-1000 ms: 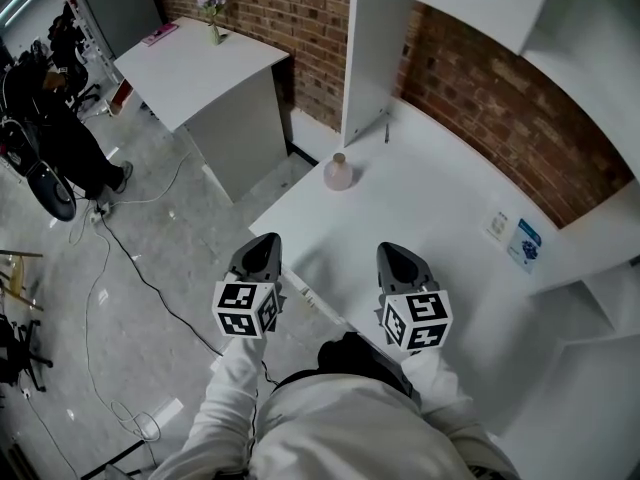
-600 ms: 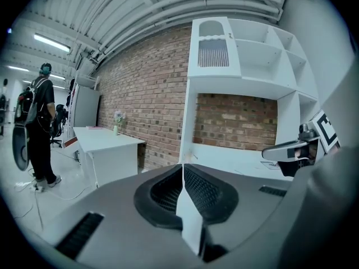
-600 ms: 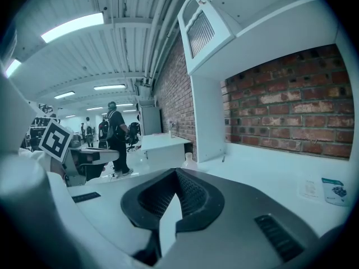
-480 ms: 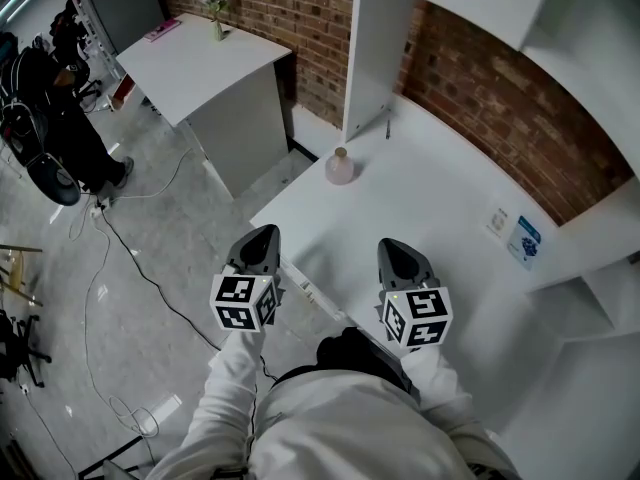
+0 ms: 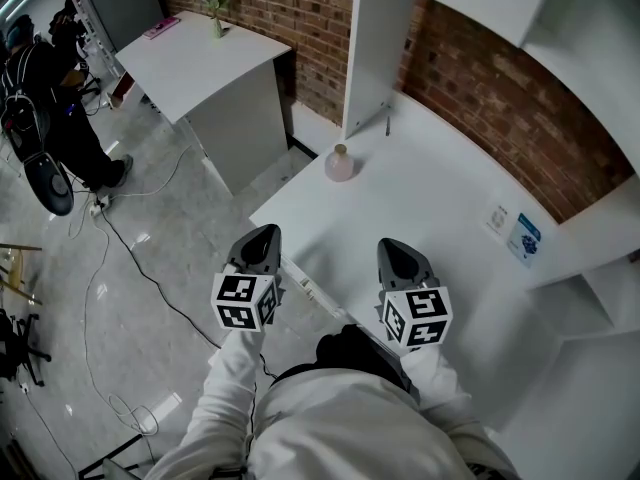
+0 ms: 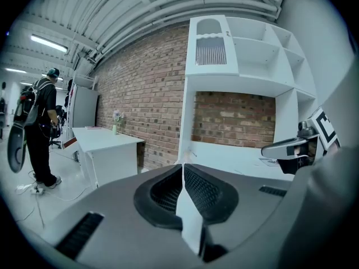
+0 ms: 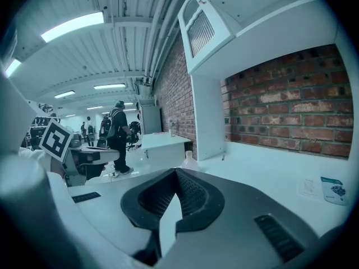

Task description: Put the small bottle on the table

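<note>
Both left gripper (image 6: pixel 182 167) and right gripper (image 7: pixel 175 173) are clenched empty, well apart from the small bottle (image 5: pixel 339 164).

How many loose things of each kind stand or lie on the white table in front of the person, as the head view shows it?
Small pink bottle: 1
Cards: 2 (white card, blue and white card)
Thin dark stick, too small to identify: 1
Total: 4
</note>
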### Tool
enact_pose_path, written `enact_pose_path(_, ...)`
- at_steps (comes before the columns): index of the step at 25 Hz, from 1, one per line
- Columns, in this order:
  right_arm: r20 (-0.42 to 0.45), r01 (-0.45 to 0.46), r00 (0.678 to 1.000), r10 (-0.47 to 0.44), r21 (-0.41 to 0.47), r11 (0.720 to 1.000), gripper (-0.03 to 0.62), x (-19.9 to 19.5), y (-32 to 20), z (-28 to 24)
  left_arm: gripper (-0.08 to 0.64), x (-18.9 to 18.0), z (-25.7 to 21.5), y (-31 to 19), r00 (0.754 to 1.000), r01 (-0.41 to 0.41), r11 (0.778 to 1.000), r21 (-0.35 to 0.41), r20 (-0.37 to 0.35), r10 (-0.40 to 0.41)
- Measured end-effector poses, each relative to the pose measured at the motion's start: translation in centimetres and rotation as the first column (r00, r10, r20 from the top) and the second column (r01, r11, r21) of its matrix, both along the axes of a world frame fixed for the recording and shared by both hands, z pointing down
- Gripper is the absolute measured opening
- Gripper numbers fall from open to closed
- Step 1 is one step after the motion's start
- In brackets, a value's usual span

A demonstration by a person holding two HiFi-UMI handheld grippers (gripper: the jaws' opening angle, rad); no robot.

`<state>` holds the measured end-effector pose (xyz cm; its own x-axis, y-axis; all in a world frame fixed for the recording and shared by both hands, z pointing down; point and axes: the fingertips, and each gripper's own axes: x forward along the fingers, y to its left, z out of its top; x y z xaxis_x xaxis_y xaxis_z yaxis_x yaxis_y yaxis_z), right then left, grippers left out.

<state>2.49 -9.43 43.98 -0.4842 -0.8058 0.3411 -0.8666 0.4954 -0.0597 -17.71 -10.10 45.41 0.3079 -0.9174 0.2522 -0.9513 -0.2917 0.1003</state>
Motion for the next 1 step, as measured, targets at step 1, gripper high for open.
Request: enact_pose_path(1, -0.002, 0.002, 1.0, -0.002, 0.001, 1.0, 0.028, -0.02, 0.01, 0.0, 0.028, -0.03, 0.01, 0.0, 1.0, 0.0, 1.0, 0.0, 0.003, 0.0)
